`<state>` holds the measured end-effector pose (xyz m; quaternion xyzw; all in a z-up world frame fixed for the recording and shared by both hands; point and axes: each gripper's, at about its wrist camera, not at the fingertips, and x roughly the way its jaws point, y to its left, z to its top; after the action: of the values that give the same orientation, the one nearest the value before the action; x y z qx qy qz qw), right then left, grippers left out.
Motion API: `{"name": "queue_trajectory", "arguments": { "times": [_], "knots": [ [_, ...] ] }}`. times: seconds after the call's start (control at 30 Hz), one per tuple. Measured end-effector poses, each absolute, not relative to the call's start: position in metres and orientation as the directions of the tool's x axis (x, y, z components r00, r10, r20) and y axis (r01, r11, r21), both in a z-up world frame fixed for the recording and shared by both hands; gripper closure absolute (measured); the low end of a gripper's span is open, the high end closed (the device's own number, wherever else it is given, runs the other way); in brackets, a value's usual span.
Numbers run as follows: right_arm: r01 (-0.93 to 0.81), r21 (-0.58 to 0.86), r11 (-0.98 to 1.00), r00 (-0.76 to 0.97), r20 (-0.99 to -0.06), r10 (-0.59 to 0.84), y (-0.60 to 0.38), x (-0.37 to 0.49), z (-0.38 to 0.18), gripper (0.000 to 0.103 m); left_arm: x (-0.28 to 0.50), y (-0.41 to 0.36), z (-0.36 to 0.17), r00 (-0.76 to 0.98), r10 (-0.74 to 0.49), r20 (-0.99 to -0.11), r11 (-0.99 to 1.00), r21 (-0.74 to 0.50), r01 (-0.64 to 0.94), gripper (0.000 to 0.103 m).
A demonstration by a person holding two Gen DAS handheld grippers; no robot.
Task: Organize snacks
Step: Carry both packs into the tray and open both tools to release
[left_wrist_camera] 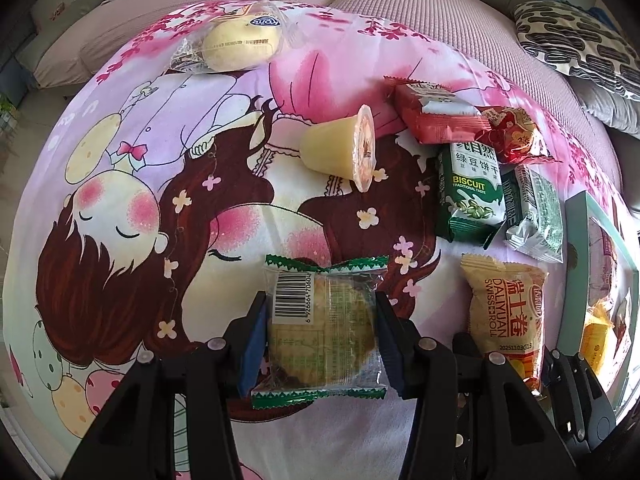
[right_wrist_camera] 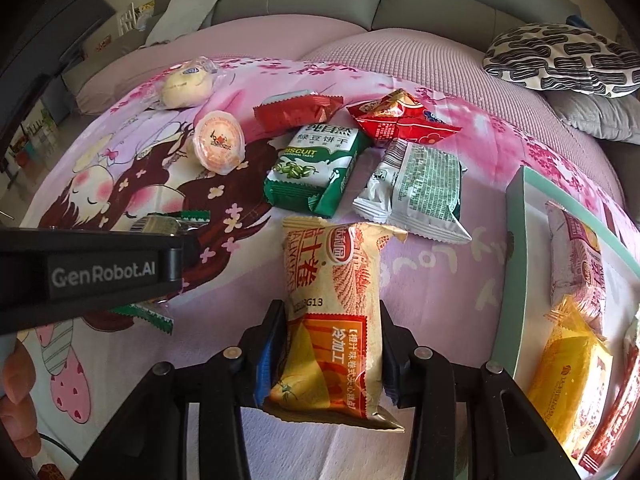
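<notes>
My left gripper (left_wrist_camera: 320, 297) is shut on a clear-wrapped round pastry (left_wrist_camera: 328, 344) with green zigzag ends, its pads pressing both sides just above the cartoon bedspread (left_wrist_camera: 132, 184). My right gripper (right_wrist_camera: 331, 306) is shut on a yellow Swiss roll packet (right_wrist_camera: 332, 268), whose far end rests on the spread; the same packet (left_wrist_camera: 504, 312) shows in the left wrist view. A pale green box (right_wrist_camera: 516, 240) stands at the right, holding a pink packet (right_wrist_camera: 576, 248) and a yellow packet (right_wrist_camera: 568, 376).
Loose on the spread lie a jelly cup (right_wrist_camera: 218, 146), a wrapped bun (right_wrist_camera: 184, 84), two red packets (right_wrist_camera: 296, 114), a green biscuit pack (right_wrist_camera: 316, 172) and a silver-green pack (right_wrist_camera: 420, 184). A patterned cushion (right_wrist_camera: 560, 56) lies far right. A hand (right_wrist_camera: 16, 392) holds the left gripper's housing (right_wrist_camera: 92, 268).
</notes>
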<state>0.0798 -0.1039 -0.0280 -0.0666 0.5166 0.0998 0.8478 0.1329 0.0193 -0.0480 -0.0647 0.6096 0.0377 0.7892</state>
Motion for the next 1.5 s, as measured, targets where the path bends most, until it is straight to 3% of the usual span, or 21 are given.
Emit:
{"name": "queue_trajectory", "arguments": {
  "times": [0.43, 0.9, 1.13, 1.5],
  "knots": [
    [-0.188, 0.074, 0.979, 0.43, -0.89, 0.15, -0.117, 0.085, -0.018, 0.063, 0.136, 0.023, -0.041, 0.279, -0.019, -0.96, 0.986, -0.065, -0.154, 0.051],
    [-0.163, 0.128, 0.978, 0.527, -0.827, 0.196, -0.131, 0.07, 0.028, 0.063, 0.127, 0.031, 0.002, 0.4, -0.029, -0.916, 0.977, -0.11, -0.183, 0.051],
    [-0.071, 0.134, 0.988, 0.565, -0.811, 0.151, -0.168, 0.066, 0.043, 0.063, 0.126, -0.007, 0.021, 0.458, -0.059, -0.887, 0.991, -0.109, -0.083, 0.051],
    [0.298, 0.146, 0.943, 0.612, -0.788, -0.072, -0.304, 0.046, 0.068, 0.063, 0.114, -0.106, 0.03, 0.48, -0.179, -0.859, 0.976, -0.093, 0.199, 0.051]
  ]
}}
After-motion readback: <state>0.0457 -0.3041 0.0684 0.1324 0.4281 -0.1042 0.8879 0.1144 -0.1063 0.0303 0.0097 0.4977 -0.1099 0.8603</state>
